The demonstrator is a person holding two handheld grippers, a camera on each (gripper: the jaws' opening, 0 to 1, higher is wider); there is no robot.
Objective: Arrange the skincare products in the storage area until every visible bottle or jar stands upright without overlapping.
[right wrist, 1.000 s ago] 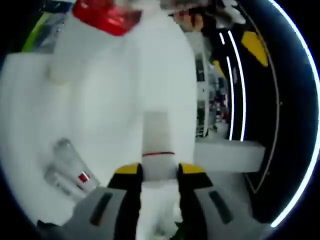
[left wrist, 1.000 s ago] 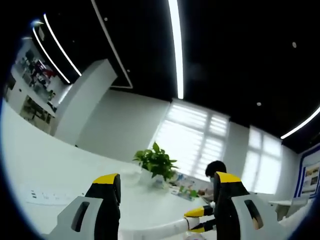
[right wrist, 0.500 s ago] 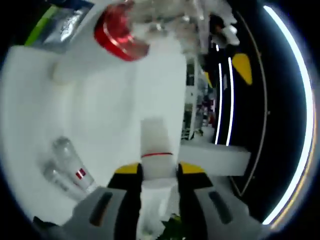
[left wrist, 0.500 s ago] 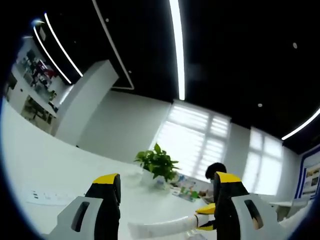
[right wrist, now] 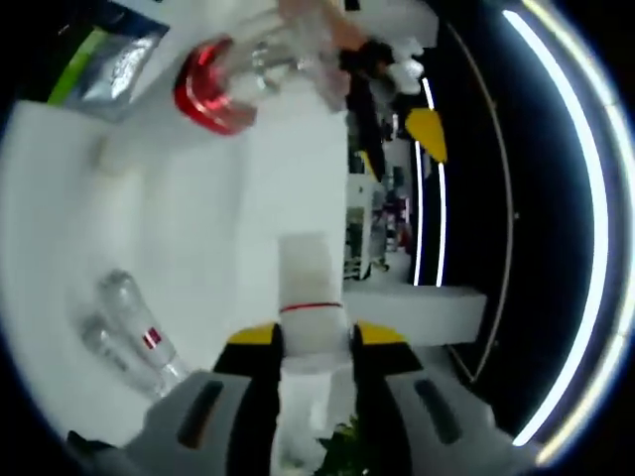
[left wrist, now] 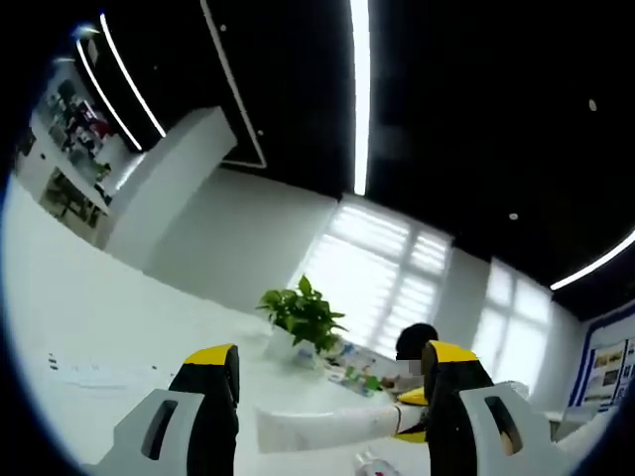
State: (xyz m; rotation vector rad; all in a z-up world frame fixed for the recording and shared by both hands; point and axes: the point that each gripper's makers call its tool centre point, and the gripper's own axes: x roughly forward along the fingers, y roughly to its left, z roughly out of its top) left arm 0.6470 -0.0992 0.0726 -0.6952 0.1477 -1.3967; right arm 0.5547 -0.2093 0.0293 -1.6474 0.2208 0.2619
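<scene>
Right gripper view: white storage tray [right wrist: 149,228] has slid lower-left in frame over the last second as the camera rolled. Red-capped bottle [right wrist: 213,84] lies at its far end, clear bottle [right wrist: 134,332] on its side at the near edge. Right gripper [right wrist: 306,342] stays clenched on the white tube [right wrist: 306,283], above the tray (still carried, not placed). Left gripper [left wrist: 327,362] released, empty, aimed at the room, away from the tray.

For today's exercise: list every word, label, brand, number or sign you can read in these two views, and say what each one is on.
None can be read.
Clear bottle: red label, too small.
White tube in the right gripper: red line, no lettering visible.
Wall posters: blurred.
</scene>
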